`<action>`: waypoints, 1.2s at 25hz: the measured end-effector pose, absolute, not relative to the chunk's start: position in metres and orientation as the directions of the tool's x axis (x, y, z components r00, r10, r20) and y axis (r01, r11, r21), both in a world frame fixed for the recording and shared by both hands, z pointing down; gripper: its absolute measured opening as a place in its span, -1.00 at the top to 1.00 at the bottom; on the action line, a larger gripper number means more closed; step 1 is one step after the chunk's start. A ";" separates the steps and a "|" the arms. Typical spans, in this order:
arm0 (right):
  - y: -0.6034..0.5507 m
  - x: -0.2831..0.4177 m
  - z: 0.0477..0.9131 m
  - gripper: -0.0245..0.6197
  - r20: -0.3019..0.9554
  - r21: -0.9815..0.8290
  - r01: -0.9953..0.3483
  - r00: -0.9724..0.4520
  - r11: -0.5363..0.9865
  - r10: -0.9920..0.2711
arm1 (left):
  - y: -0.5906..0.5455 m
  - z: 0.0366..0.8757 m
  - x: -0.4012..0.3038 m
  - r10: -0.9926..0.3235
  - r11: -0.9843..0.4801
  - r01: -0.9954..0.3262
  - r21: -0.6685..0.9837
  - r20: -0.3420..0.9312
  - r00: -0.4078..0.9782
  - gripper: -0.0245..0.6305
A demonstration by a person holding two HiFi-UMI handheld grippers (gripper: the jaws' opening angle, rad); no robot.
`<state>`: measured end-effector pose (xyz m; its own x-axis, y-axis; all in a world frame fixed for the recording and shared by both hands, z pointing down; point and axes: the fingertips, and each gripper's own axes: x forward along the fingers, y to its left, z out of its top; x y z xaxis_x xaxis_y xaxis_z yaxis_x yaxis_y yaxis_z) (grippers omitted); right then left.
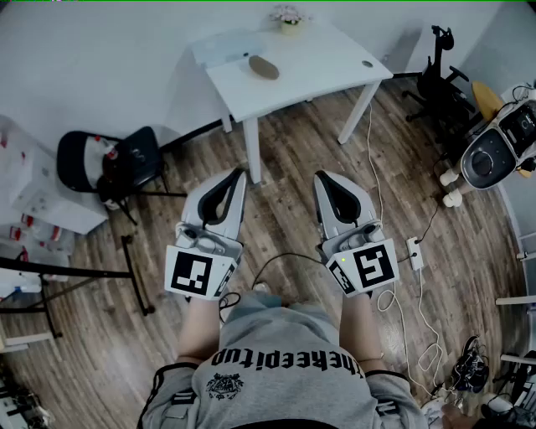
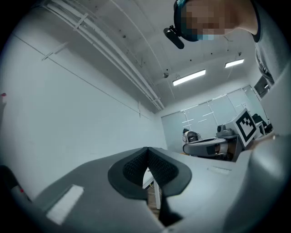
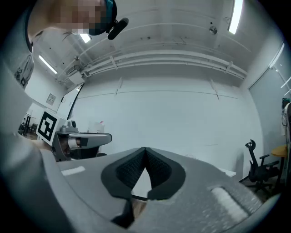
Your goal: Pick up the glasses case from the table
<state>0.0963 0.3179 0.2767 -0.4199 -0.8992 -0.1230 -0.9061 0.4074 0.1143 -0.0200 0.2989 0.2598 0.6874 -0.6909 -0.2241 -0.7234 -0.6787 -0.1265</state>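
Observation:
A brown oval glasses case (image 1: 263,67) lies on the white table (image 1: 322,63) at the top of the head view. My left gripper (image 1: 235,175) and right gripper (image 1: 322,178) are held side by side over the wooden floor, well short of the table, both pointing toward it. Each is shut with nothing between its tips. In the left gripper view the left gripper (image 2: 148,149) shows closed tips against a white wall, with a table leg (image 2: 157,195) below. In the right gripper view the right gripper (image 3: 144,149) is likewise closed and empty; the case is hidden there.
A small flower pot (image 1: 289,18) and a pale sheet (image 1: 219,46) sit on the table. A black chair (image 1: 113,163) stands at left, an office chair (image 1: 440,84) and a round device (image 1: 490,155) at right. Cables and a power strip (image 1: 414,253) lie on the floor.

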 end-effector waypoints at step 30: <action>0.255 0.085 0.286 0.92 -0.099 0.089 -0.914 -0.403 0.395 -0.910 | 0.236 0.269 -0.038 -0.684 -0.688 -0.717 -0.110 -0.233 0.692 0.87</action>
<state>0.0851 0.2554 0.2863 -0.4026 -0.9100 -0.0992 -0.9144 0.3949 0.0888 -0.0378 0.2355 0.2689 0.6917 -0.6837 -0.2328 -0.7172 -0.6882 -0.1095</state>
